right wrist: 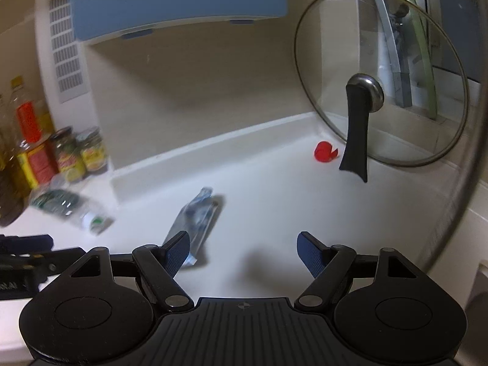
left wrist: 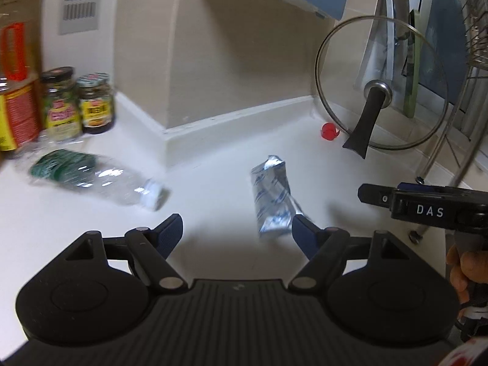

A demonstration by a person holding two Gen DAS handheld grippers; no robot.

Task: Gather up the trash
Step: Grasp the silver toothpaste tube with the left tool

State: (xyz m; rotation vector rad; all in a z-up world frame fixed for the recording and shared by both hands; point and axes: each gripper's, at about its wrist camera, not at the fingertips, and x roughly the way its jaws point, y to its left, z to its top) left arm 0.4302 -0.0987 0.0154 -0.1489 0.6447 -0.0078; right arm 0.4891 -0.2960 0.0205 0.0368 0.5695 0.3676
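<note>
Both grippers are seen with jaws apart and nothing between the pads: the left gripper [left wrist: 236,228] fills the bottom of the left wrist view, the right gripper [right wrist: 242,245] the bottom of the right wrist view. In the left wrist view, taken from left to right, an oil bottle [left wrist: 13,91] is cut off at the far left edge, and two jars [left wrist: 77,102] are set beside it against the wall. Below them a crushed plastic bottle [left wrist: 91,177] is laid on its side on the white counter [left wrist: 213,164], its cap turned toward lower centre. Right of centre a silver wrapper [left wrist: 271,196] is found flat on the counter, its lower end just beside the left gripper's right finger; whether they touch cannot be told. Farther right, near the back corner, a small red cap [left wrist: 328,130] is seen, and next to it a glass lid [left wrist: 381,85] is propped upright, resting on its black handle. At the right edge the right gripper's finger is seen, with part of a hand [left wrist: 462,270] below it. In the right wrist view the wrapper [right wrist: 195,219] is partly hidden behind that gripper's left finger, while the bottle [right wrist: 70,210] lies at mid left.
</note>
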